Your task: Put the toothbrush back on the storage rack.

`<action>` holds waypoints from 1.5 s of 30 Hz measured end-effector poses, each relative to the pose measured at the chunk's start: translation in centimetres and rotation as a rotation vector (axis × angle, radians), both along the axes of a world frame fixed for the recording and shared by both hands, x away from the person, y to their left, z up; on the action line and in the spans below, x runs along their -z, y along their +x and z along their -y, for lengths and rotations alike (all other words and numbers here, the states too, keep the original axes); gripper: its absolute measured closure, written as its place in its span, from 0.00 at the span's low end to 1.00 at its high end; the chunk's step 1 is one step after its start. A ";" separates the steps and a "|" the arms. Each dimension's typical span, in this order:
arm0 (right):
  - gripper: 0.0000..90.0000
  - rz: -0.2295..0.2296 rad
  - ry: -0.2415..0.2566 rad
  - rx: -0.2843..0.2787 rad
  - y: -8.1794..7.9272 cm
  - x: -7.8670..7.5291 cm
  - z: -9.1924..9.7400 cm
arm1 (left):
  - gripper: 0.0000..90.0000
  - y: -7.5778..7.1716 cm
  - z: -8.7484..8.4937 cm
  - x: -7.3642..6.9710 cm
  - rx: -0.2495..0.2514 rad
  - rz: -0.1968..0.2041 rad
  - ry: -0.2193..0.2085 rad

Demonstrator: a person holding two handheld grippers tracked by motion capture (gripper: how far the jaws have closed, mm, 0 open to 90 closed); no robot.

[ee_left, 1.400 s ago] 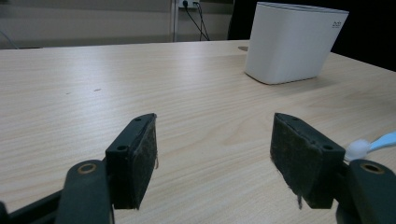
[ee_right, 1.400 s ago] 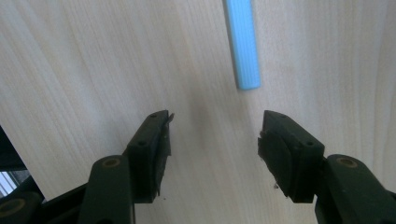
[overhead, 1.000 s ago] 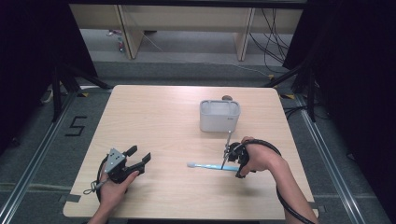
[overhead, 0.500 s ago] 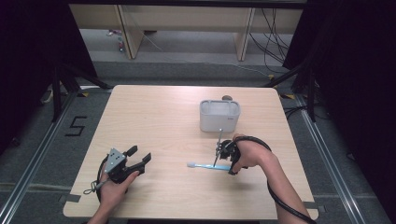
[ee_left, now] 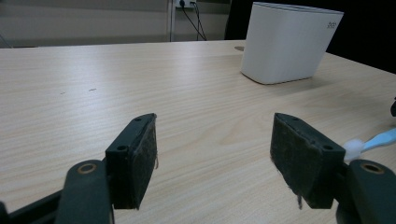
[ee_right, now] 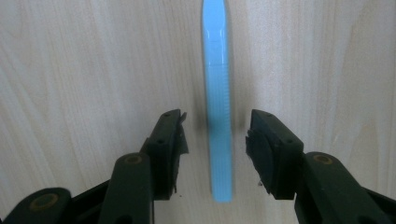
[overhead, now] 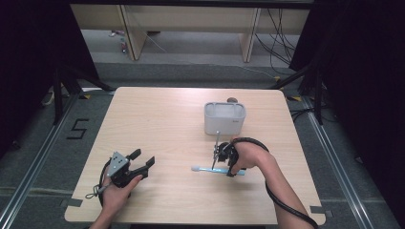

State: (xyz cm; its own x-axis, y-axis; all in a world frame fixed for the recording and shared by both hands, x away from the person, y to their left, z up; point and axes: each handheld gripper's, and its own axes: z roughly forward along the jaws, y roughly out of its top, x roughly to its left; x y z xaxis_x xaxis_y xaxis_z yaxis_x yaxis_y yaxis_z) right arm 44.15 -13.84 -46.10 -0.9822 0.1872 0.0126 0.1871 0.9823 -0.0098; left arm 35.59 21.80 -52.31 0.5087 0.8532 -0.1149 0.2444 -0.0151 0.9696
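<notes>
A toothbrush [overhead: 204,169] with a light blue handle and a white head lies flat on the wooden table [overhead: 157,114], right of centre. My right gripper [overhead: 220,163] points down over its handle. In the right gripper view the blue handle [ee_right: 218,93] runs between the two jaws, with a thin gap on each side. The right gripper [ee_right: 215,140] is open and its jaws have just been closing around the handle. My left gripper [overhead: 143,157] rests at the front left, open and holding nothing [ee_left: 215,158]. The toothbrush head [ee_left: 355,147] lies beyond its right jaw.
A white rounded-rectangular container [overhead: 224,119] stands upright behind the right hand, also seen as the white container [ee_left: 289,42] in the left gripper view. A black cable [overhead: 282,200] trails along the right forearm. Dark floor and shelving surround the table.
The right hand has shifted a little to the left along the toothbrush and slightly lower. The left gripper has stayed put.
</notes>
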 end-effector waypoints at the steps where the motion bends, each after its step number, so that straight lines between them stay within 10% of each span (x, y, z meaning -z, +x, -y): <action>1: 0.61 -0.007 -0.013 0.001 0.0 0.0 -0.1 | 0.34 0.0 0.0 0.0 0.000 0.000 0.000; 45: 0.85 -0.016 -0.019 -0.066 0.6 1.4 -2.0 | 0.34 0.0 0.0 0.0 0.003 -0.001 -0.005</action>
